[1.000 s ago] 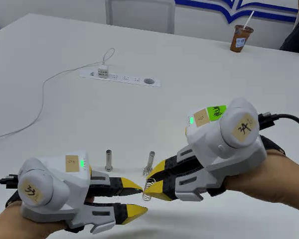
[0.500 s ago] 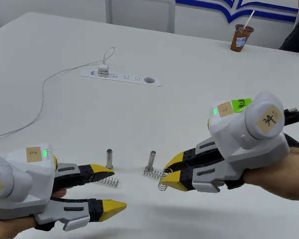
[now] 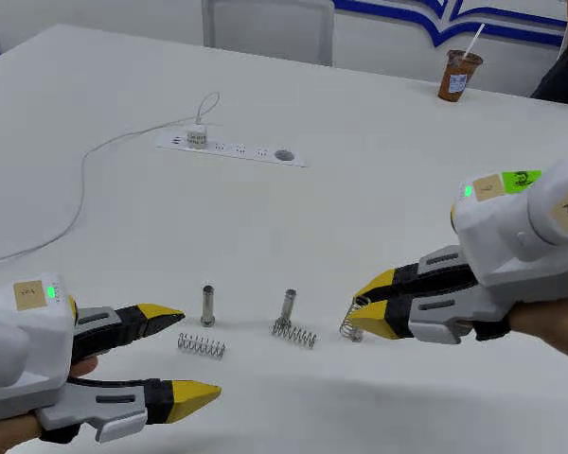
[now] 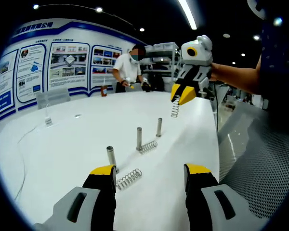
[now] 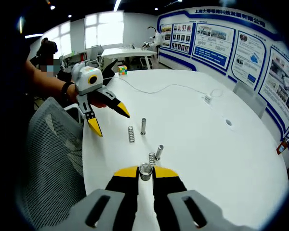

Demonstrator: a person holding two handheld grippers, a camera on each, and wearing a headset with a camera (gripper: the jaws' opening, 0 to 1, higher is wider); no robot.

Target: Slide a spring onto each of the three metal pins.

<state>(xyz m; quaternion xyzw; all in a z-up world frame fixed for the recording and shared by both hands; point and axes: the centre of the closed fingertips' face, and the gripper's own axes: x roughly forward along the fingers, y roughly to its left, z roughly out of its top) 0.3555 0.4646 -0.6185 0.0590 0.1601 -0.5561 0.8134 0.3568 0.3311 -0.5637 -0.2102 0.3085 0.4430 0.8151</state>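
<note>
Centrally on a white table, in the head view, two short metal pins stood upright: a left pin and a middle pin. A third pin stood beyond them in the left gripper view, just below the right gripper's load.

The right gripper was clamped on one end of a small coil spring. It hung tilted from the yellow tips, low over the table and to the right of the middle pin. In the right gripper view its open end faced the camera between the closed jaws.

Two more springs lay flat on the table. A first loose spring lay just in front of the left pin, and a second loose spring lay against the foot of the middle pin. No pin carried a spring yet. The left gripper hovered near the first loose spring, jaws spread apart with nothing between them.

Several things could have gone wrong from there. The pinch held only one end of the coil spring, so it could probably twist out or flick away under an uneven squeeze. The pins seemed to stand free, so a spring lowered off-centre, or a jaw tip brushing one, might topple it. A nudge might also set the loose springs rolling.
</note>
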